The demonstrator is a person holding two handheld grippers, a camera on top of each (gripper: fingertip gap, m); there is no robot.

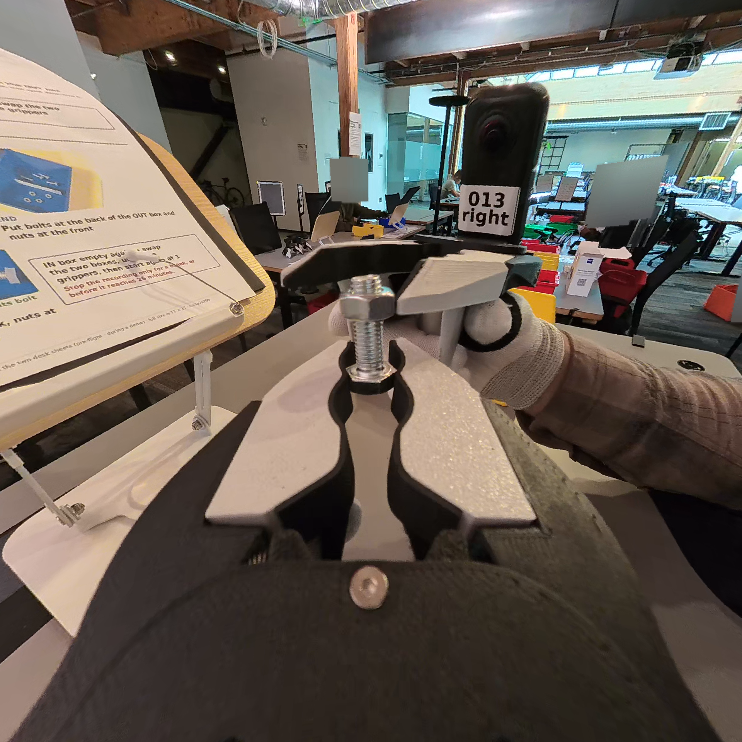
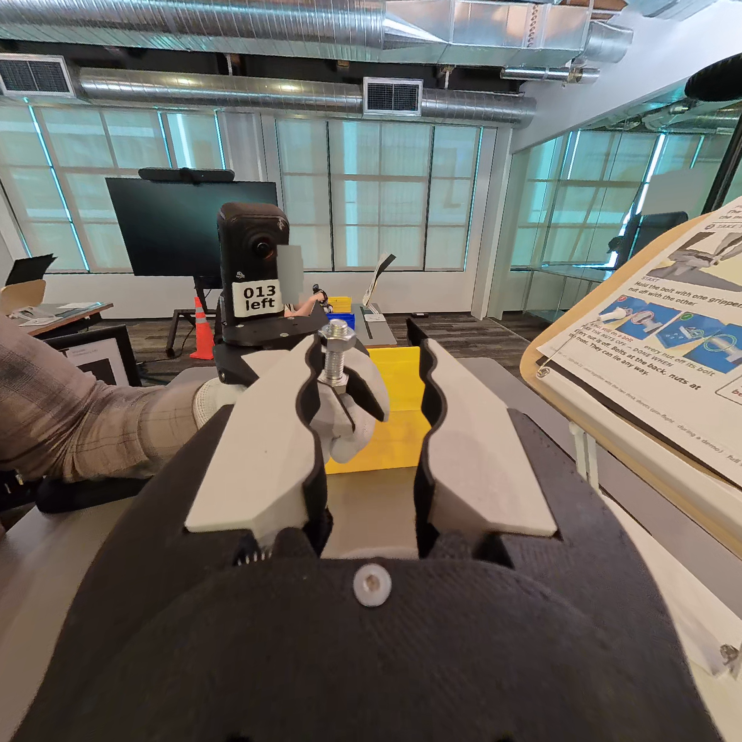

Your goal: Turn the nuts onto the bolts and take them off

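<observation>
My left hand-held gripper [image 1: 371, 371] clamps the bolt [image 1: 367, 341] upright by its head, above the table [image 1: 305, 325]. The nut [image 1: 367, 303] sits near the bolt's top. My right hand-held gripper [image 2: 369, 361] is spread open around that nut, fingers [image 1: 449, 285] level with it.

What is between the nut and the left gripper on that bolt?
Only bare thread of the bolt. In the left wrist view the nut sits near the top, the left gripper clamps the bottom end, and nothing else lies between.
</observation>
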